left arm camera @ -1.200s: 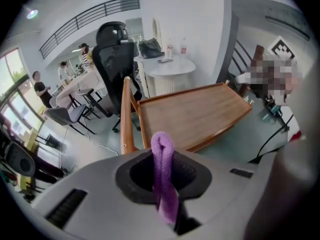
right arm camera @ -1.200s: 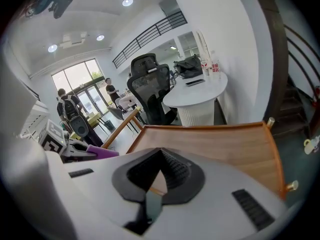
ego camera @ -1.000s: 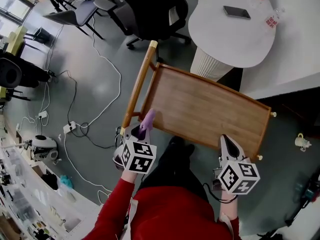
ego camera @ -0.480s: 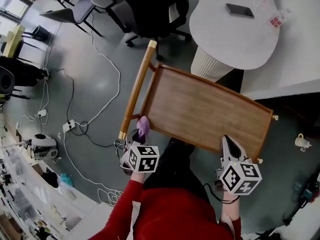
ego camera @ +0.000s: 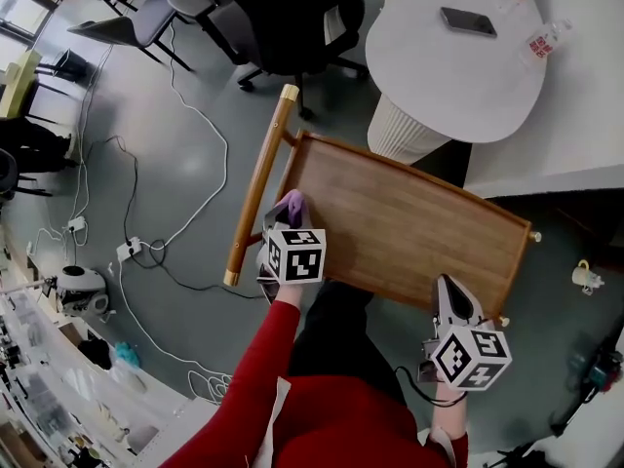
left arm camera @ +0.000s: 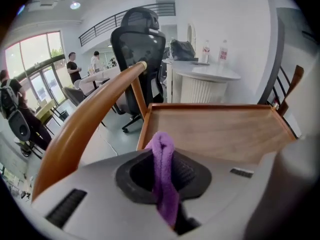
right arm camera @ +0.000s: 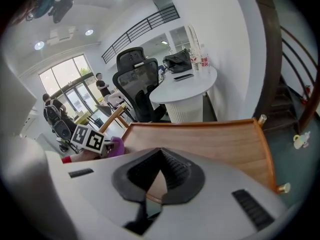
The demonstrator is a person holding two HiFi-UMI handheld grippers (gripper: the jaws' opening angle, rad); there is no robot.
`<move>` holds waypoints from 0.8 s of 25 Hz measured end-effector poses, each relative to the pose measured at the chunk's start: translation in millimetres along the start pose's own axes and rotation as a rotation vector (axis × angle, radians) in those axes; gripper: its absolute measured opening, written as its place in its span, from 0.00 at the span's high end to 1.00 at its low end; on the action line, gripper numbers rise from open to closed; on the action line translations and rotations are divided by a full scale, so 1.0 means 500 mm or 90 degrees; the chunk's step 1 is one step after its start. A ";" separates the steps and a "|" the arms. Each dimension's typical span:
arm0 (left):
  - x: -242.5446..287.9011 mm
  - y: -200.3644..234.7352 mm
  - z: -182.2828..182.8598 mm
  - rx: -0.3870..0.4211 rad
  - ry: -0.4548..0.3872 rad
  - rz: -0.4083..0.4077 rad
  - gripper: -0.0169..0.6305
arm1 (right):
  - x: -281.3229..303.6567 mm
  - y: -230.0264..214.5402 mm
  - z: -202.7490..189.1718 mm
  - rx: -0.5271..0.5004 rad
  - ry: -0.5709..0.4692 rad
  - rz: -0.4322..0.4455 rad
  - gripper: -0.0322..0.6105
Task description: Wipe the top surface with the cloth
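Since half a second ago, the left claw [ego camera: 285, 224] has swung up from outside the cart's near-left corner. It now sits over the left end of the wooden top surface [ego camera: 409, 217], just beside the round handle rail [ego camera: 258, 188].
- Left jaws clamped on the purple cloth [left arm camera: 162, 174]; a folded loop pokes out past the tips toward the wood.
- Reads as the start of a first pass. Nearly the whole top lies ahead of the cloth, not yet covered.
- Right claw [ego camera: 450, 295] has dropped slightly at the near-right edge. Jaws pressed together, nothing between them, idle.

Hard to make out:
- Whether the cloth actually touches the wood. The marker cube [ego camera: 295, 254] blocks that spot in the head view, and in the left gripper view the claw's own body covers the near edge.
- Anything beneath the top is hidden.
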State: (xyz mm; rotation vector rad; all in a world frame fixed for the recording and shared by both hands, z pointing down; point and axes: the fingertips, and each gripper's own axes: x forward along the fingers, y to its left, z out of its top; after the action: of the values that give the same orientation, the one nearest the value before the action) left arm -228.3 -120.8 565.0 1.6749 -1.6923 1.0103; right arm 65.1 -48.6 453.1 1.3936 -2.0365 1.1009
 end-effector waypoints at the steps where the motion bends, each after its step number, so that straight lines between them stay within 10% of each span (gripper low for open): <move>1: 0.014 0.001 0.021 0.004 -0.012 0.003 0.90 | -0.001 -0.002 -0.002 0.002 0.001 -0.003 0.95; 11: 0.133 0.000 0.213 0.036 -0.071 -0.006 0.90 | 0.002 -0.023 -0.009 0.034 0.006 -0.028 0.95; 20: 0.146 0.006 0.236 0.047 -0.073 -0.008 0.90 | 0.003 -0.029 -0.011 0.052 0.000 -0.037 0.95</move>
State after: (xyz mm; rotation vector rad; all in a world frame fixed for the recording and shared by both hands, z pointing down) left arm -221.9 -259.3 557.1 1.8203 -1.7331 0.9999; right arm 77.3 -47.4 462.7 1.4828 -1.9580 1.1709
